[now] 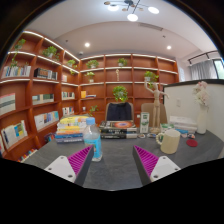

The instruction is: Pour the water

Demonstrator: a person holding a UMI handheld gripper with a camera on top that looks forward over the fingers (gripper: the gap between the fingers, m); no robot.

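A clear plastic water bottle [93, 142] with a blue label stands upright on the grey table [118, 150], just beyond my left finger. A cream mug [170, 140] with a handle stands further right, beyond my right finger. My gripper [112, 162] is open, its magenta pads [80, 159] spread wide with only bare tabletop between them. Neither the bottle nor the mug is touched.
Stacked books and boxes [72, 127] lie at the back left of the table, more books [118, 128] at the back middle. A small red object [192, 142] lies by the mug. A white vase of flowers [202, 112] stands at right. Bookshelves [35, 95] line the walls.
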